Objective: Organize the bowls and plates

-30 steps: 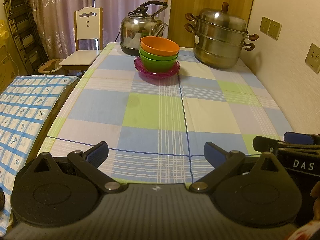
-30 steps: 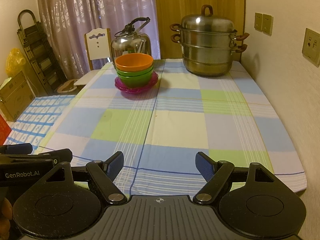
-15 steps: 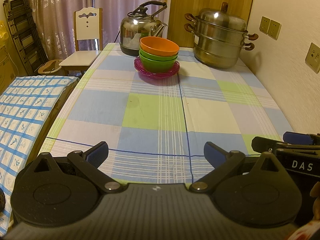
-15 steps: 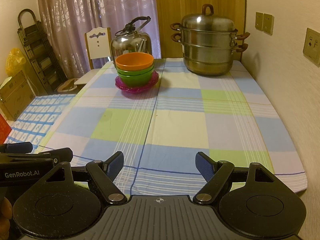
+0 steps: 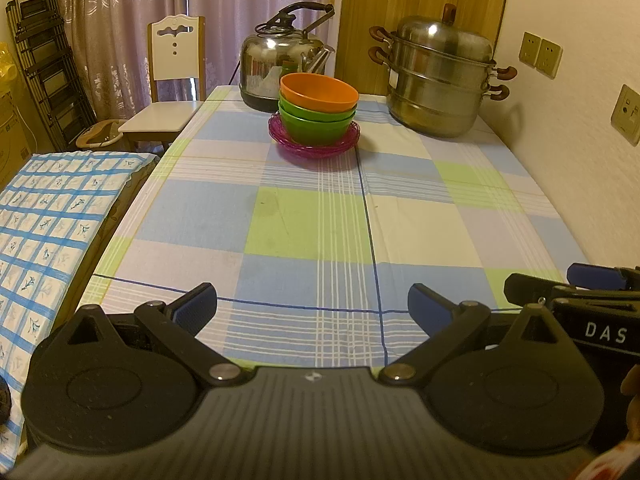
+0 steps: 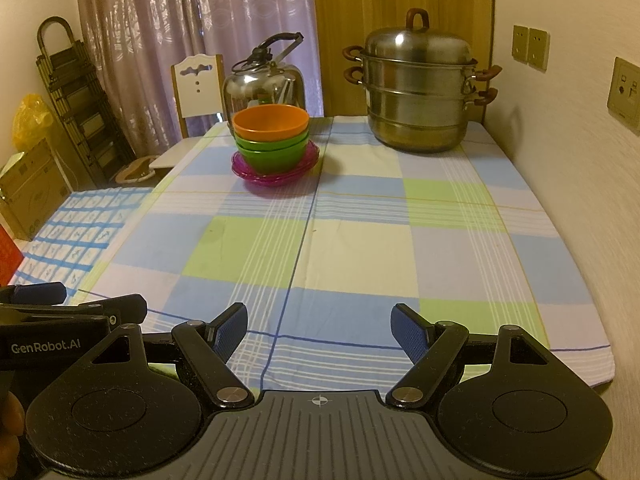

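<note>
Sitting at the far middle of the worktop (image 5: 320, 216): orange bowl (image 5: 319, 92) nested in two green bowls (image 5: 316, 124), all on a magenta plate (image 5: 314, 145). These look like light, stiff, smooth plastic, likely slippery, so I would pinch the orange rim and lift straight up. Kettle (image 5: 280, 60) stands just behind, steamer pot (image 5: 440, 80) to its right. My left gripper (image 5: 312, 304) and right gripper (image 6: 320, 326) hang at the near edge, well apart from the stack, jaws apart and empty.
</note>
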